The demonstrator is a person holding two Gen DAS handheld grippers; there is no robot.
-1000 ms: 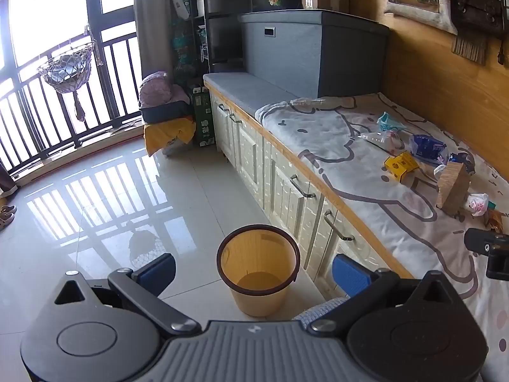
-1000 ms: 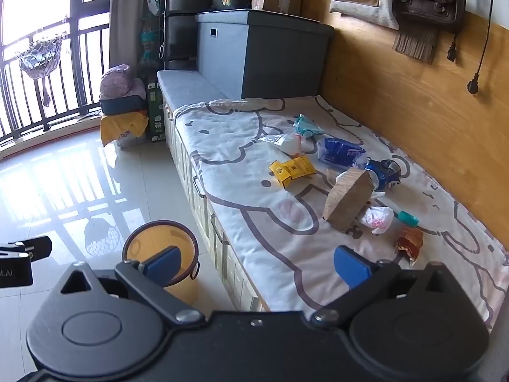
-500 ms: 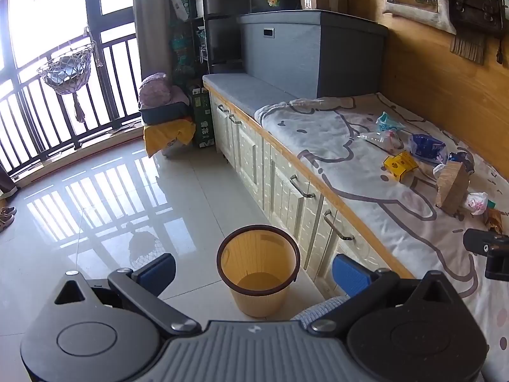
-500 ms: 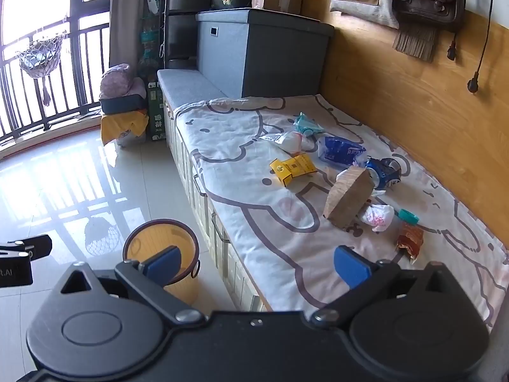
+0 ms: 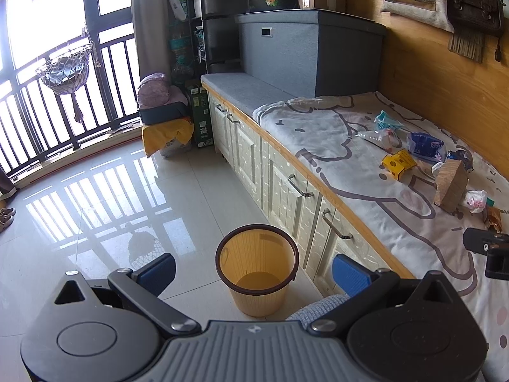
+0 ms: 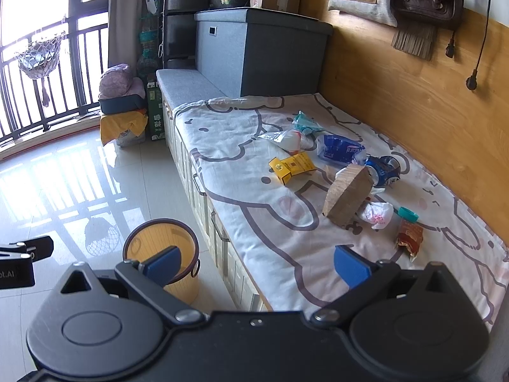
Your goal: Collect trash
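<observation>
My left tool (image 5: 253, 270) is spread wide and empty above the floor, the yellow wastebasket (image 5: 257, 275) standing between its blue pads, right beside the cabinet drawers. My right tool (image 6: 257, 262) is also wide and empty, aimed over the bed sheet (image 6: 241, 172). The trash lies there in a loose cluster near the wooden wall: a yellow carton (image 6: 292, 168), blue wrapper (image 6: 338, 152), crushed can (image 6: 385, 170), brown paper bag (image 6: 346, 195), teal cap (image 6: 408, 214) and snack wrapper (image 6: 410, 238).
</observation>
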